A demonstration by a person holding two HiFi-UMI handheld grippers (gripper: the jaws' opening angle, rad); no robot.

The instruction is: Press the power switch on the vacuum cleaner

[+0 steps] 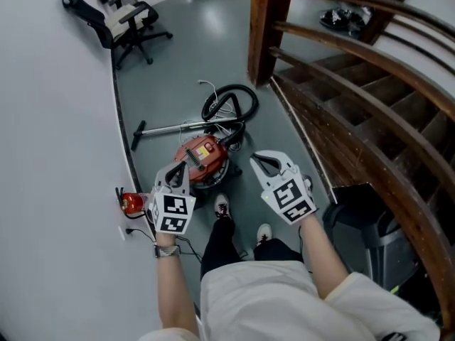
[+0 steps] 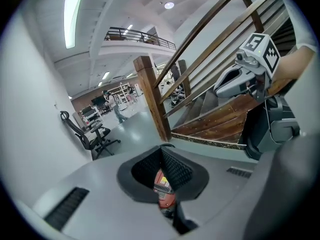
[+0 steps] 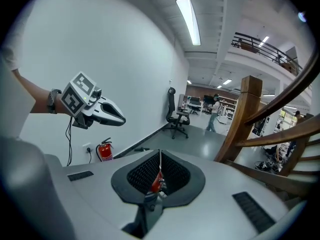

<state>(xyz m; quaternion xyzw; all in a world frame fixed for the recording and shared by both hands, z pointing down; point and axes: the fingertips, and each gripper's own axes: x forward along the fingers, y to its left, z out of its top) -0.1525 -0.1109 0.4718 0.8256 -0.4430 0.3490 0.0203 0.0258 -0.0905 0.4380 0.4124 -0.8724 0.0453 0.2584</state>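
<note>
While left tool [image 1: 179, 169] hangs shut, vacuum cleaner [image 1: 204, 153] below (seemingly apart)

Grey floor [image 1: 192, 48] stretches ahead of the fingers [image 1: 175, 175], white wall [image 1: 50, 119] off to their left, wooden staircase [image 1: 355, 98] curving past on their right, black office chair [image 1: 121, 23] far beyond, strip light [image 3: 188, 19] glowing overhead.

Glossy floor [image 1: 192, 41]; varnished wooden staircase [image 1: 334, 105]; vacuum cleaner [image 1: 202, 155] probably glossy plastic.
</note>
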